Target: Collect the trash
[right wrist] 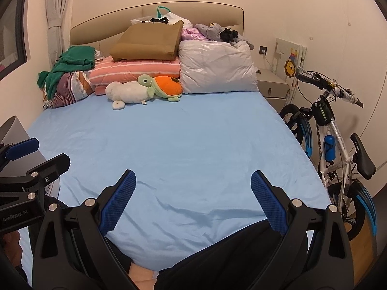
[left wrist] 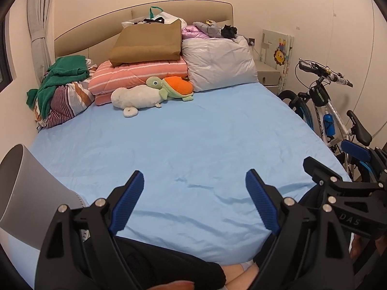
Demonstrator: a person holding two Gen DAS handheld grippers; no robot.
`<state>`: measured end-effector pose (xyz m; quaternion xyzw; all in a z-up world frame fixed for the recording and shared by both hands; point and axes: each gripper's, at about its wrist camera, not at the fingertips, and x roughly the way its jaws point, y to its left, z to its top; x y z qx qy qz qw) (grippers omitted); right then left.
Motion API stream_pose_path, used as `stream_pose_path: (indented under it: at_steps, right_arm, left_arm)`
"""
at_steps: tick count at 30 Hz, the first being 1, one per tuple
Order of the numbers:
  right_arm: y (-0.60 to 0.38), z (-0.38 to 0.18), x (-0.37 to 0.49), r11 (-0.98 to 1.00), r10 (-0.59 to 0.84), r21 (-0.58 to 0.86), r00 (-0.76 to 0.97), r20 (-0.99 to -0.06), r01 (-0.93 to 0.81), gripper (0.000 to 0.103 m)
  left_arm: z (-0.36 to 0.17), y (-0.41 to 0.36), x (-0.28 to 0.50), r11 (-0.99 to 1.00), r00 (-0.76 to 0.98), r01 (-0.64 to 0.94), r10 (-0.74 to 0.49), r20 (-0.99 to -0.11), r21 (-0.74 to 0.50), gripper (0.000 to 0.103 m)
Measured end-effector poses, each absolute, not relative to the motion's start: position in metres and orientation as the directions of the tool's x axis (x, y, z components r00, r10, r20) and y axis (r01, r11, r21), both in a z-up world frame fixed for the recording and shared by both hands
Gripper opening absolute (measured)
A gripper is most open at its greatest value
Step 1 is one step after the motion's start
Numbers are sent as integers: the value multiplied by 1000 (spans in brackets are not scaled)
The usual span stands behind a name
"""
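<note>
From the left wrist camera, the left gripper (left wrist: 194,193) hangs over the foot of the bed (left wrist: 193,133) with its blue pads spread wide and nothing between them, seemingly poised to survey rather than grab. A grey bin (left wrist: 29,193) stands just beside it at the bed's left edge, a sensible spot for dropping rubbish. No obvious trash lies on the bare sheet; the likeliest candidates are at the headboard, where a brown paper bag (left wrist: 147,43) rests on a striped folded quilt (left wrist: 137,77), with a white plastic bag (left wrist: 167,18) behind it. The right gripper's body reads "DAS".

From the right wrist camera, the right gripper (right wrist: 193,191) is likewise wide open and empty above the sheet. The left gripper's body carries "GenRobot.AI". A bicycle (right wrist: 333,133) leans by the wall, its frame lettering too distorted to read. A plush turtle (right wrist: 162,88) lies against the quilt.
</note>
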<state>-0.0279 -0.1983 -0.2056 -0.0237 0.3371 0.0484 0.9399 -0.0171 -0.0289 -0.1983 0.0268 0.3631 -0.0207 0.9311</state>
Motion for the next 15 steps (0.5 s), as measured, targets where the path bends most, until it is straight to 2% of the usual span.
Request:
stream_pose_path:
  at_steps: [15]
  right_arm:
    - [-194, -193, -34, 992, 97, -7, 774, -625, -129, 93]
  left_arm:
    - [-184, -22, -24, 998, 743, 65, -32, -668, 24, 89]
